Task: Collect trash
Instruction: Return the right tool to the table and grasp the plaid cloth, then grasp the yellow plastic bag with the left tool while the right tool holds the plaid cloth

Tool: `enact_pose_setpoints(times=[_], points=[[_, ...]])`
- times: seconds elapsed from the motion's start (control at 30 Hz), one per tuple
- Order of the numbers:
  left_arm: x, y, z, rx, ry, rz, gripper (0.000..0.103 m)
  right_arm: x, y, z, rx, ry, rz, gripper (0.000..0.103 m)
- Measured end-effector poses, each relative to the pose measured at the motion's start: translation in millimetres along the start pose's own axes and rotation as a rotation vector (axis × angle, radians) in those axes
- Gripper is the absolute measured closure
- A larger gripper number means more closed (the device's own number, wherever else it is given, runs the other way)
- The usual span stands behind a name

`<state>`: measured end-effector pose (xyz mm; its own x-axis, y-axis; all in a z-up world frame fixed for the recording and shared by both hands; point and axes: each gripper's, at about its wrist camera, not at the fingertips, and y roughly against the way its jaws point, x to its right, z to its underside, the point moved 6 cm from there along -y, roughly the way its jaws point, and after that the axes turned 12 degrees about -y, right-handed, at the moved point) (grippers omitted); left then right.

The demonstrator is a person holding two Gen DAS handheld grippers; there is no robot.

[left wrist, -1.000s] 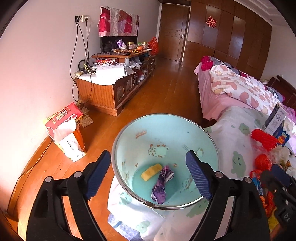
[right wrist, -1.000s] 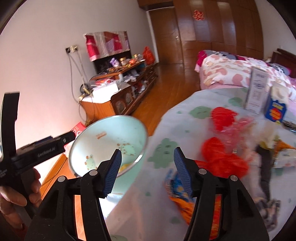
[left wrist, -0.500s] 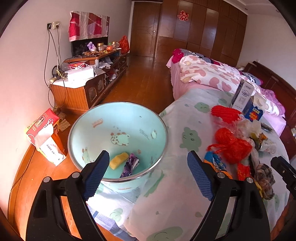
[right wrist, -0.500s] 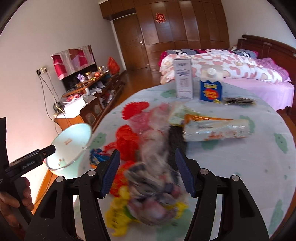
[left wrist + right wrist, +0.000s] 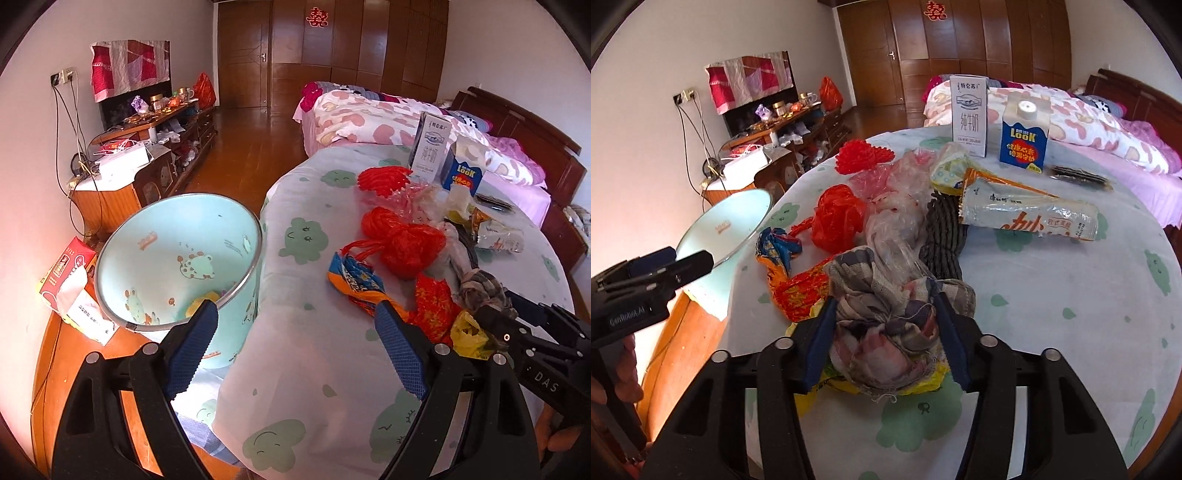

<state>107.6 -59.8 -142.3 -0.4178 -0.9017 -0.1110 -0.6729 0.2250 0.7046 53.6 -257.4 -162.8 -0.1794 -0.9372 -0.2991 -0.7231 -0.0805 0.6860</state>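
Right gripper [image 5: 884,332] with jaws closing on the crumpled plaid rag [image 5: 886,314] at the near end of the trash heap on the round table [image 5: 1052,295], and left gripper [image 5: 295,350] spread wide and empty over the table's edge beside the pale blue bin [image 5: 177,258].

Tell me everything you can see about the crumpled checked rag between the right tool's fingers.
The crumpled rag is worn woven cloth, grey-blue checks with faded pink patches and frayed threads. It sits bunched at the near edge of the trash pile, on a yellow wrapper and the table's cloth. The right tool is closing around it, blue pads at both sides.
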Motion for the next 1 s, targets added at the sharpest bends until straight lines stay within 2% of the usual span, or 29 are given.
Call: enact_pose_setpoints(times=[0.07,0.17,0.3,0.37,0.5,0.6,0.73,0.8,0.87,1.0], points=[[6,2,-1,0.002,-0.010,0.015,0.018,1,4,-2,0.004,0.003,-0.007,0.067],[16,5,-3,0.013,-0.025,0.037,0.018,5,9,-4,0.009,0.002,-0.010,0.077],[33,11,-6,0.026,-0.059,0.068,0.019,19,27,-12,0.042,-0.060,-0.040,0.079],[45,14,-7,0.033,-0.077,0.110,0.019,28,40,-19,0.079,-0.087,-0.042,0.079],[81,13,-10,0.040,-0.129,0.187,0.019,54,60,-32,0.142,-0.129,0.016,0.079],[110,6,-6,0.014,-0.185,0.237,0.026,72,66,-36,0.165,-0.176,0.051,0.079],[138,-7,2,-0.035,-0.221,0.293,0.039,84,70,-40,0.177,-0.222,0.051,0.079],[149,-12,5,-0.050,-0.255,0.300,0.042,85,70,-40,0.180,-0.221,0.055,0.079],[157,-17,8,-0.068,-0.282,0.302,0.054,86,69,-37,0.174,-0.225,0.052,0.079],[163,-15,4,-0.051,-0.316,0.293,0.062,85,66,-35,0.162,-0.231,0.051,0.079]])
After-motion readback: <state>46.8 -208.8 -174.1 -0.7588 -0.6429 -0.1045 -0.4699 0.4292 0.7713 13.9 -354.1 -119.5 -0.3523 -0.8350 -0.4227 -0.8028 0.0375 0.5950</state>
